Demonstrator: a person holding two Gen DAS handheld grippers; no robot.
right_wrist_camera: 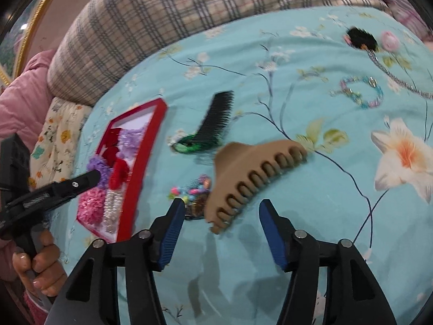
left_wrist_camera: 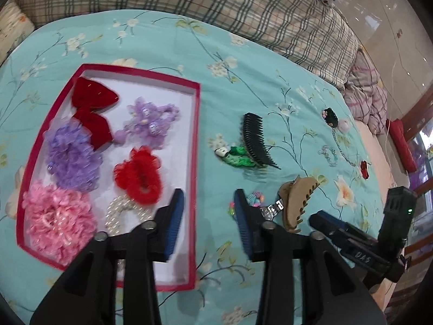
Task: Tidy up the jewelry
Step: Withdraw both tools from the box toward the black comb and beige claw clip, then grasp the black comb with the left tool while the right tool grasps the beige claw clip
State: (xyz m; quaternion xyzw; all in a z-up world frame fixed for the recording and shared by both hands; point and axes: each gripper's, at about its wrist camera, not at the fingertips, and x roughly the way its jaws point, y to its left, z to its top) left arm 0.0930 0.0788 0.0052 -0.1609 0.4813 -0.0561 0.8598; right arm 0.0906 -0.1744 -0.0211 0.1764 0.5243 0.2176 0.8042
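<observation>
A red-rimmed white box (left_wrist_camera: 195, 140) lies on the teal bedspread and holds a red bow (left_wrist_camera: 93, 113), purple, pink and red scrunchies and a pearl piece (left_wrist_camera: 119, 214). My left gripper (left_wrist_camera: 209, 197) hangs open over the box's right rim with nothing between its fingers. In the right wrist view a tan claw clip (right_wrist_camera: 251, 173) lies just ahead of my right gripper (right_wrist_camera: 222, 208), which stands open and empty. A colourful bead piece (right_wrist_camera: 193, 189) lies next to the clip. Further off lie a black comb clip (right_wrist_camera: 216, 119) and a green hair tie (right_wrist_camera: 189, 142).
A beaded bracelet (right_wrist_camera: 361, 92), a black ornament with a silver chain (right_wrist_camera: 361, 39) and a small red clip (left_wrist_camera: 364, 168) lie farther right on the bedspread. A plaid pillow (left_wrist_camera: 243, 5) borders the far side. A hand (right_wrist_camera: 40, 268) in a pink sleeve holds the left gripper's handle.
</observation>
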